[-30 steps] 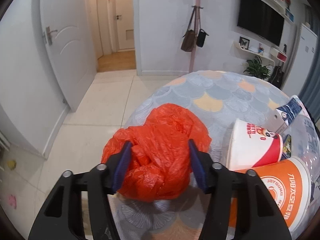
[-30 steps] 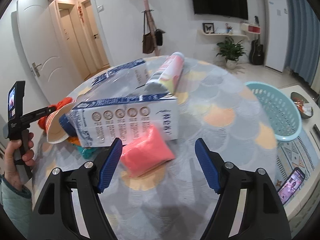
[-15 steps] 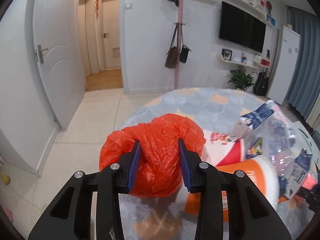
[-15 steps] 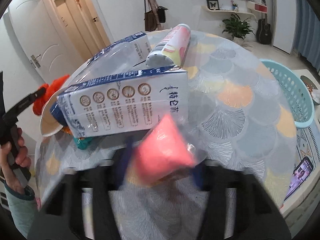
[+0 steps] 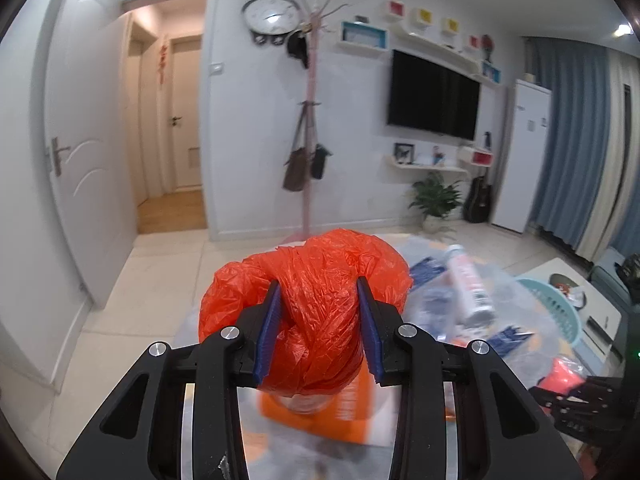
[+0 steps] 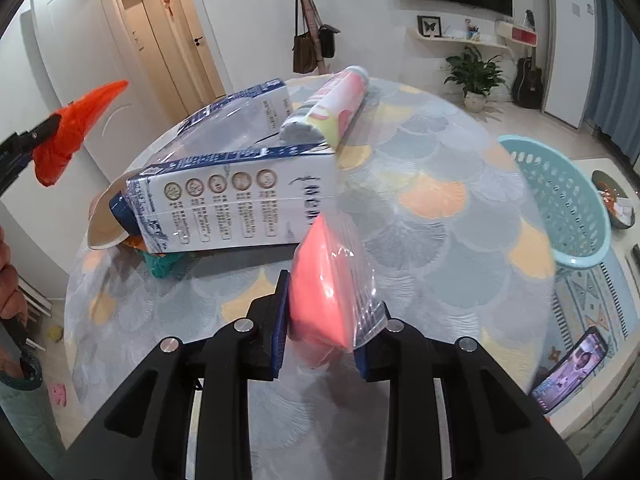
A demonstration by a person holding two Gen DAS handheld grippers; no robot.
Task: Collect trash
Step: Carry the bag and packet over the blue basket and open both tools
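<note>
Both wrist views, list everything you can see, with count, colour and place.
plastic bag: one, orange-red, clamped in left gripper, off the table
sealed packet: one, pink in clear wrap, clamped in right gripper
milk cartons: two, white and blue, lying on table
tube can: one, pink and yellow, lying behind cartons
paper bowl: one, white, on its side by the near carton
table: one, scale-patterned cover
laundry basket: one, turquoise, right of table
phone: one, screen lit, lower right
left gripper: shut
right gripper: shut

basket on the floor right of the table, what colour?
Light teal, with a slotted wall: the basket shows best in the right wrist view.
</note>
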